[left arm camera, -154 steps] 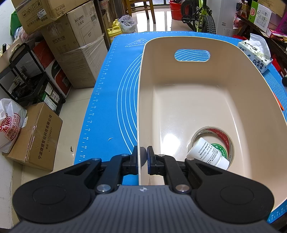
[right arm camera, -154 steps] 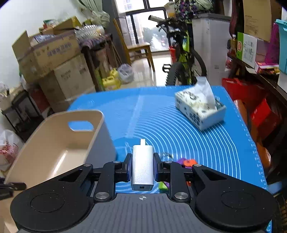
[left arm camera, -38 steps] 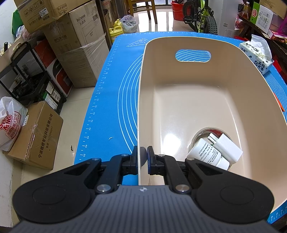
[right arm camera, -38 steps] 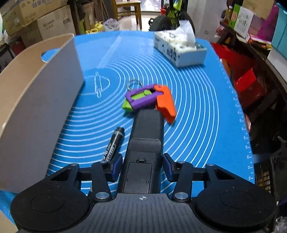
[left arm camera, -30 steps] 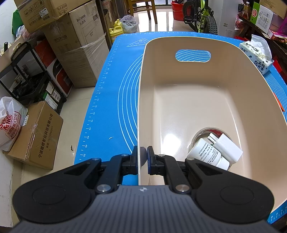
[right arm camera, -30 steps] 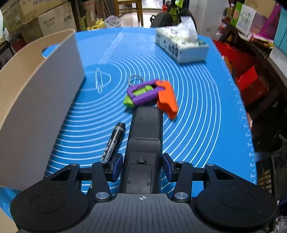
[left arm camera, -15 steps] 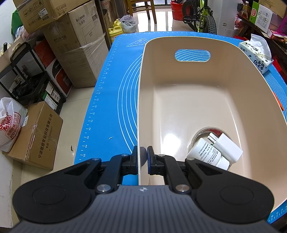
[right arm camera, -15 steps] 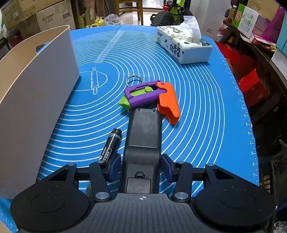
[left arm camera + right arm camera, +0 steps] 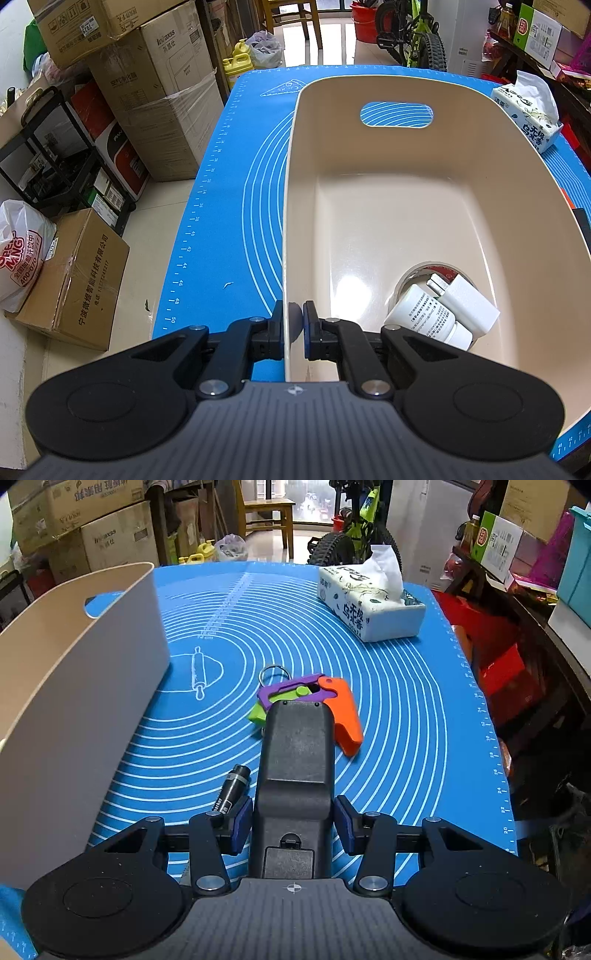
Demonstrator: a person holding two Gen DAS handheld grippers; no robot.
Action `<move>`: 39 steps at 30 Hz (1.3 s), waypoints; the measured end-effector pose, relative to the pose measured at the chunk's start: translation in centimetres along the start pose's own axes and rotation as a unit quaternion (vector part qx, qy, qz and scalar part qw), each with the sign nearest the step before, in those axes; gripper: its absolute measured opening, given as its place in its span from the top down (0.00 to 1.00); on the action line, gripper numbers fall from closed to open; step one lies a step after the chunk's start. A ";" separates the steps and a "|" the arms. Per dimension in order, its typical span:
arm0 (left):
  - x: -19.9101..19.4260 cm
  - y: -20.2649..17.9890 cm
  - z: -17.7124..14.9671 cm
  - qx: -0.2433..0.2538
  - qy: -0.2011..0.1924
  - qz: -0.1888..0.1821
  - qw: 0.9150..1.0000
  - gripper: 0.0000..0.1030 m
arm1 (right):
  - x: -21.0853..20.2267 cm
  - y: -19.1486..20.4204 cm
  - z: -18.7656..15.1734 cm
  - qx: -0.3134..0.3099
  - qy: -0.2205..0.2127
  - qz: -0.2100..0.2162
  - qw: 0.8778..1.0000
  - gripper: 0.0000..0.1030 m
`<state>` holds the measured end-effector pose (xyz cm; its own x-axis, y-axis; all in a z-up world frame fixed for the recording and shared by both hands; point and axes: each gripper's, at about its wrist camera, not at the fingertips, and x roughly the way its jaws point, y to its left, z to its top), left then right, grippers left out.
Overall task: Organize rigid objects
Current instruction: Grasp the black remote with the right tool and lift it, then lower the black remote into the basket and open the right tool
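Observation:
My left gripper (image 9: pixel 293 321) is shut on the near left wall of the beige bin (image 9: pixel 291 206), one pad inside and one outside. In the bin's near right corner lie a roll of tape (image 9: pixel 417 269), a white bottle (image 9: pixel 421 314) and a white charger (image 9: pixel 469 306). My right gripper (image 9: pixel 293 823) is shut on a black remote-like device (image 9: pixel 295 746), which points away from me; its far end covers part of a purple and green toy (image 9: pixel 284 688). An orange toy piece (image 9: pixel 343 716) lies just right of it. A black marker (image 9: pixel 232 786) lies on the mat beside the left finger.
The blue mat (image 9: pixel 406 701) covers the table, with the bin (image 9: pixel 92 686) along its left side in the right wrist view. A tissue box (image 9: pixel 369 605) stands at the far right. Cardboard boxes (image 9: pixel 155 110) and a bicycle (image 9: pixel 351 535) crowd the floor around the table.
The right gripper has kept its hold on the black device and tipped upward a little, so the device's far end now overlaps the purple toy. The left gripper has not moved.

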<state>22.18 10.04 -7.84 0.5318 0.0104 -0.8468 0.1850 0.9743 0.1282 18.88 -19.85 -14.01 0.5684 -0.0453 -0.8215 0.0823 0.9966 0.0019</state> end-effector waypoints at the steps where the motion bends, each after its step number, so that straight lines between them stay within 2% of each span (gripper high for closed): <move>1: 0.0 0.0 0.0 0.000 0.000 0.000 1.000 0.90 | -0.3 0.0 0.0 -0.002 -0.001 0.000 1.000 0.49; 5: 0.0 0.0 0.0 0.000 0.000 0.000 1.000 0.90 | -1.5 0.1 0.2 -0.005 -0.012 0.000 1.000 0.49; 9: 0.0 -0.1 0.0 0.002 0.000 0.001 1.000 0.90 | -3.3 0.4 0.9 -0.004 -0.025 0.021 0.999 0.49; 19: 0.0 -0.1 0.1 0.002 0.000 0.001 1.000 0.90 | -8.8 3.2 4.9 -0.028 -0.131 0.066 0.989 0.49; 24: 0.0 -0.1 0.1 0.002 0.000 0.001 1.000 0.90 | -10.1 5.5 7.3 -0.032 -0.159 0.098 0.982 0.49; 31: 0.0 0.0 0.1 0.004 0.000 0.000 1.000 0.90 | -8.6 10.0 9.1 -0.050 -0.146 0.134 0.979 0.49; 39: 0.0 0.0 0.1 0.005 0.001 0.000 1.000 0.90 | -5.3 14.5 8.3 -0.084 -0.109 0.144 0.980 0.49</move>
<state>22.21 10.05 -7.78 0.5303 0.0107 -0.8478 0.1930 0.9721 0.1330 23.81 -5.68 -4.89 0.7117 0.2436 -0.6589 -0.2327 0.9667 0.1061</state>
